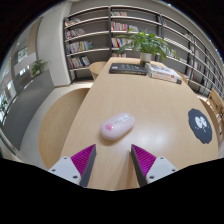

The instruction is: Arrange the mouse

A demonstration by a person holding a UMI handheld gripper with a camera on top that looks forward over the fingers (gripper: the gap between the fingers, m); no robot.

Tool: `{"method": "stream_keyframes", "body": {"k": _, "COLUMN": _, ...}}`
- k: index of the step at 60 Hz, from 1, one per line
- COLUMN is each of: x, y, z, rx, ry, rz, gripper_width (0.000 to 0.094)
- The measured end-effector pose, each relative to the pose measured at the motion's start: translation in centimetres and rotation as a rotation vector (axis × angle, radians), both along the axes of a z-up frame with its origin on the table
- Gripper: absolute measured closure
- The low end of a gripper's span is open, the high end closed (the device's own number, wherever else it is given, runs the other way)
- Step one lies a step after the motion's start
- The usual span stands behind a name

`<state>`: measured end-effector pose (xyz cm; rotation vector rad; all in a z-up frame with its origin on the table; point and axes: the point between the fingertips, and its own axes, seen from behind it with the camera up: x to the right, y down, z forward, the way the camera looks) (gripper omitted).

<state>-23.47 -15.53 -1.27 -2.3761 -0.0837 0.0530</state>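
- honestly nothing readable anywhere in this one
- the round black mat (201,124) at about 3 o'clock on the wooden table (140,100) has a white graphic on it, looks more like a picture than letters, can't make out any words
- book spines on the shelves (100,30) up around 12 o'clock are just coloured stripes, no titles legible
- keyboard (127,68) at the far end of the table, key legends can't be read
- the white mouse (117,124) shows no logo or label that i can see
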Motion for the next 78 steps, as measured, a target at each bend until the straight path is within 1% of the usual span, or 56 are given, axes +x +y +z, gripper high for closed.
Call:
{"method": "stream_keyframes", "body": {"k": 10, "x": -0.7, "y": 4.7, "z": 0.0, "rx": 0.008, "ry": -0.013, "rz": -0.027, "gripper_width": 0.0241}}
{"method": "stream_keyframes", "body": {"k": 29, "x": -3.4, "y": 9.8, "z": -0.3, "rx": -0.002, "ry": -0.001, "rz": 0.019, "gripper_width": 0.025}}
{"method": "stream_keyframes", "body": {"k": 32, "x": -3.5, "y": 10.1, "z": -0.3, "rx": -0.006, "ry": 0.0, "rz": 0.021, "gripper_width": 0.0302}}
{"method": "stream_keyframes", "body": {"k": 36, "x": -3.1, "y": 10.4, "z": -0.4, "rx": -0.009, "ry": -0.014, "rz": 0.017, "gripper_width": 0.0434}}
{"method": "stream_keyframes", "body": {"k": 40, "x": -3.3, "y": 10.4, "z": -0.4, "rx": -0.014, "ry": 0.001, "rz": 0.022, "gripper_width": 0.0456}}
{"method": "stream_keyframes", "body": {"k": 44, "x": -3.3, "y": 10.4, "z": -0.4, "rx": -0.012, "ry": 0.013, "rz": 0.024, "gripper_width": 0.0505}}
{"method": "stream_keyframes", "body": {"k": 48, "x": -3.4, "y": 10.2, "z": -0.3, "rx": -0.036, "ry": 0.029, "rz": 0.043, "gripper_width": 0.0563}}
{"method": "stream_keyframes", "body": {"k": 52, "x": -2.9, "y": 10.3, "z": 0.3, "rx": -0.065, "ry": 0.042, "rz": 0.063, "gripper_width": 0.0592}}
{"method": "stream_keyframes", "body": {"k": 55, "x": -2.0, "y": 10.7, "z": 2.2, "rx": -0.039, "ry": 0.041, "rz": 0.073, "gripper_width": 0.059}}
{"method": "stream_keyframes", "body": {"k": 58, "x": -0.7, "y": 12.0, "z": 5.6, "rx": 0.015, "ry": 0.047, "rz": 0.076, "gripper_width": 0.0591}}
{"method": "stream_keyframes", "body": {"k": 67, "x": 7.2, "y": 16.1, "z": 19.7, "rx": 0.232, "ry": -0.003, "rz": 0.087, "gripper_width": 0.0594}}
{"method": "stream_keyframes", "body": {"k": 72, "x": 13.1, "y": 16.8, "z": 26.0, "rx": 0.341, "ry": -0.029, "rz": 0.058, "gripper_width": 0.0593}}
{"method": "stream_keyframes", "body": {"k": 76, "x": 18.7, "y": 17.2, "z": 29.5, "rx": 0.376, "ry": -0.068, "rz": 0.022, "gripper_width": 0.0593}}
{"method": "stream_keyframes", "body": {"k": 78, "x": 21.5, "y": 16.7, "z": 30.5, "rx": 0.396, "ry": -0.087, "rz": 0.007, "gripper_width": 0.0593}}
